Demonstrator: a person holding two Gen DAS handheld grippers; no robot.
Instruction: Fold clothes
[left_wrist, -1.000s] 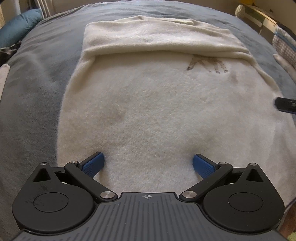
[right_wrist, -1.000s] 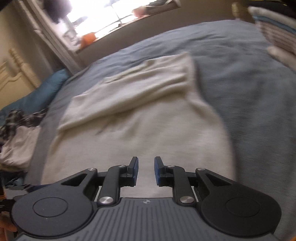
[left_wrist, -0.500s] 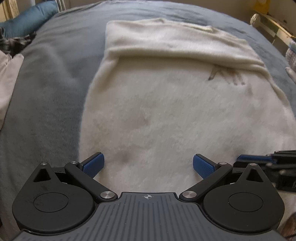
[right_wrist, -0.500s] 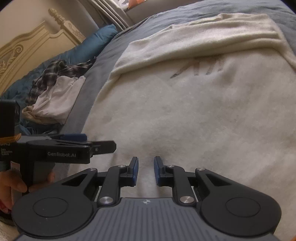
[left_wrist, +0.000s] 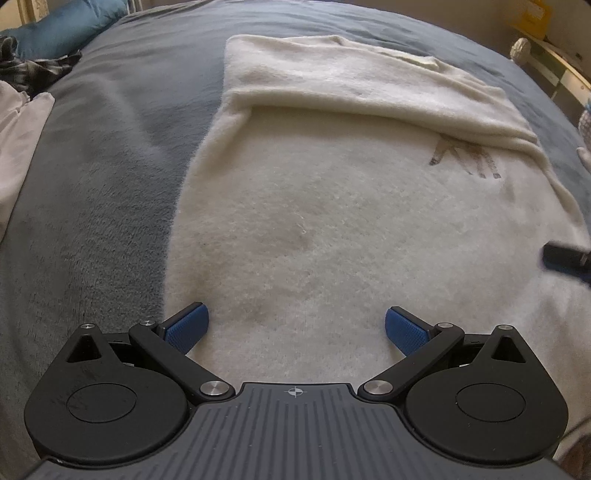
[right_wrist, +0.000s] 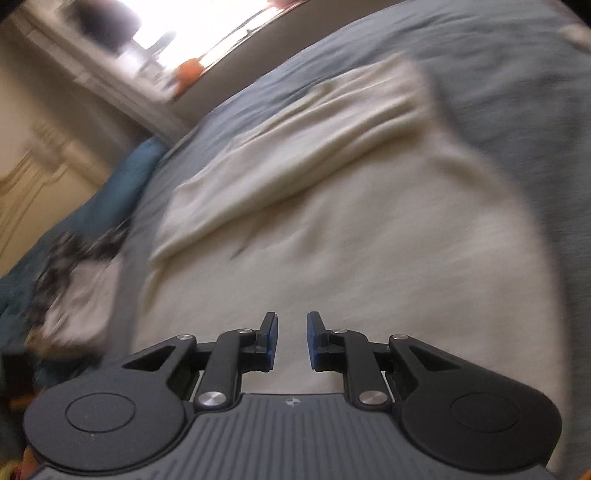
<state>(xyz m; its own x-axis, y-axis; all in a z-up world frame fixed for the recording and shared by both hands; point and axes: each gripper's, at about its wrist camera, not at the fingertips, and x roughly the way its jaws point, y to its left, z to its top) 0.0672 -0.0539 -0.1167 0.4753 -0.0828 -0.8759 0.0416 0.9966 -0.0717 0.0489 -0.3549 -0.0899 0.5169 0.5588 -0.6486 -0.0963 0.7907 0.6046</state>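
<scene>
A cream fleece garment (left_wrist: 332, 221) lies spread flat on the bed, its far part folded back over itself (left_wrist: 351, 85), with a dark print (left_wrist: 465, 158) near the fold. My left gripper (left_wrist: 295, 325) hovers over the garment's near end, jaws wide open, nothing between the blue pads. In the blurred right wrist view the same garment (right_wrist: 351, 240) fills the middle. My right gripper (right_wrist: 291, 332) is above it with a narrow gap between its pads and nothing in that gap. A dark tip of the right gripper (left_wrist: 565, 256) shows at the left wrist view's right edge.
A blue-grey blanket (left_wrist: 110, 166) covers the bed around the garment. Loose white and plaid clothes (left_wrist: 18, 122) are piled at the left by a teal pillow (left_wrist: 66, 26). A bright window (right_wrist: 166, 29) and a cream headboard (right_wrist: 37, 166) stand beyond the bed.
The right wrist view has swung back to the right and blurred, and the left gripper is gone from it. In the left wrist view the right gripper has slid out to the right edge. Both jaws unchanged.
</scene>
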